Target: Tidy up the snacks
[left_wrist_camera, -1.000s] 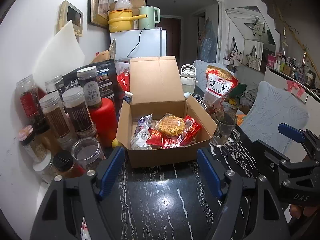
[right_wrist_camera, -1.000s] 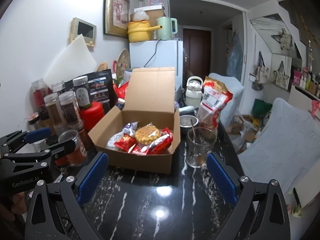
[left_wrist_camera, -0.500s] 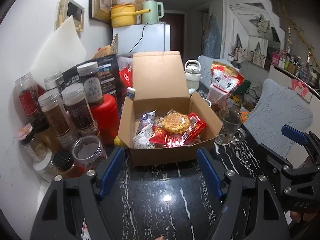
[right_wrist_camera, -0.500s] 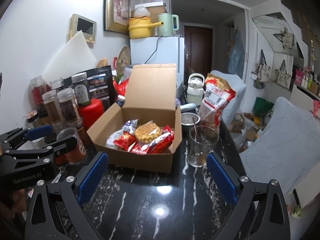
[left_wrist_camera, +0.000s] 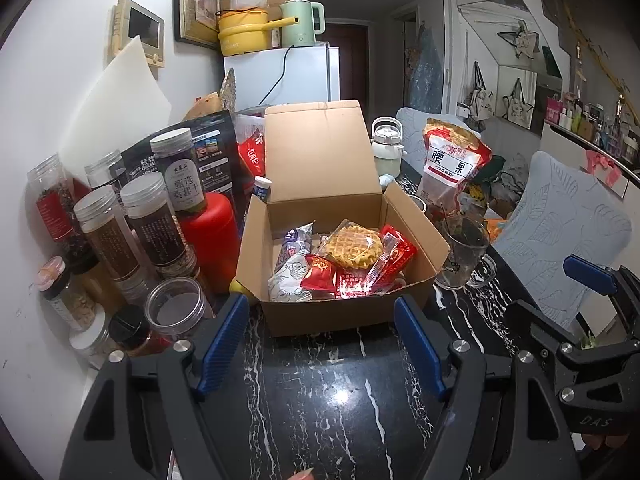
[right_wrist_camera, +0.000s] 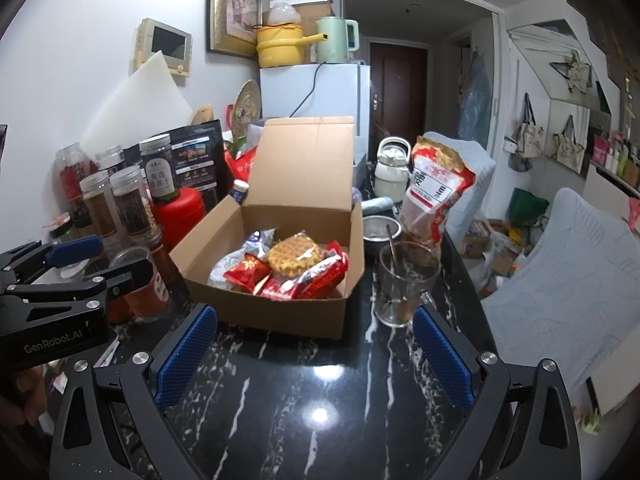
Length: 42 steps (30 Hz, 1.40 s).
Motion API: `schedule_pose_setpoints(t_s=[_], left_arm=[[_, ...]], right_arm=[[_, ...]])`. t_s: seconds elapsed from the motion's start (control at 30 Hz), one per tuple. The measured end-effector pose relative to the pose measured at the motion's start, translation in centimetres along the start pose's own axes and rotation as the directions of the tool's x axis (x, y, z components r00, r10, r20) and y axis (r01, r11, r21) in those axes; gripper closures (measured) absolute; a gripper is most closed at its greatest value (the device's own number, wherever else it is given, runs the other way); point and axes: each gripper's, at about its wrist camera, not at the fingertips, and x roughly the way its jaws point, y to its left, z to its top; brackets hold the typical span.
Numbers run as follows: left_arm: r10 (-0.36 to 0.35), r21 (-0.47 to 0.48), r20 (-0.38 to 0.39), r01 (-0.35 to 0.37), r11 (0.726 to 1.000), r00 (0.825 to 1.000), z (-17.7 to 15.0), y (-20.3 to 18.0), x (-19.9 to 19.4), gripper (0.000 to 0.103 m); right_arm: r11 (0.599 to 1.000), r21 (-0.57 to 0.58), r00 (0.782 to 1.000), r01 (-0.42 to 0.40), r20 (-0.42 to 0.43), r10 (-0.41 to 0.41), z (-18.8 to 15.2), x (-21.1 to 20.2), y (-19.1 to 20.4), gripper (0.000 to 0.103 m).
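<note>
An open brown cardboard box (left_wrist_camera: 340, 264) stands at the centre of both views on the black white-veined marble tabletop (left_wrist_camera: 320, 400), its lid flap upright at the back. Inside lies a heap of snacks: a round golden waffle in clear wrap (left_wrist_camera: 352, 248) on top, red foil snack packets (left_wrist_camera: 352, 280) below and to its right, and a silver-white packet (left_wrist_camera: 292, 276) at the left end of the heap.

The left tongs (left_wrist_camera: 320, 344) fill the lower part of the left wrist view, blue-padded jaws spread wide with nothing between them, their tips just short of the box's front wall. The right tongs (right_wrist_camera: 312, 356) sit low in the right wrist view, likewise wide apart and empty, short of the box. Each tool also shows at the other view's edge: the right one at the lower right of the left view, the left one at the left edge of the right view.

Left of the box, a cluster of clear plastic jars with grey lids (left_wrist_camera: 132, 232) stands against the white wall, with a red cylindrical canister (left_wrist_camera: 210, 240) touching or just beside the box's left side. Right of the box stands a clear glass mug (right_wrist_camera: 406, 284) with a metal spoon in it, and behind that a red-and-white bag of cashews (left_wrist_camera: 452, 168) stands upright. A pale green bottle (left_wrist_camera: 386, 148) sits beyond the lid on the right. In the upper middle, a white fridge (right_wrist_camera: 316, 96) carries a yellow pot (right_wrist_camera: 280, 46) and a green kettle (right_wrist_camera: 334, 40).
</note>
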Motion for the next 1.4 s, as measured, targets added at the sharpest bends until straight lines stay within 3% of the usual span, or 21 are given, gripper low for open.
schedule_pose_setpoints(t_s=[1.4], left_arm=[[-0.006, 0.023, -0.027, 0.007, 1.0, 1.0, -0.12, -0.78, 0.28, 0.028]], right_arm=[[1.0, 0.007, 1.0, 0.013, -0.023, -0.013, -0.67, 0.11, -0.33, 0.003]])
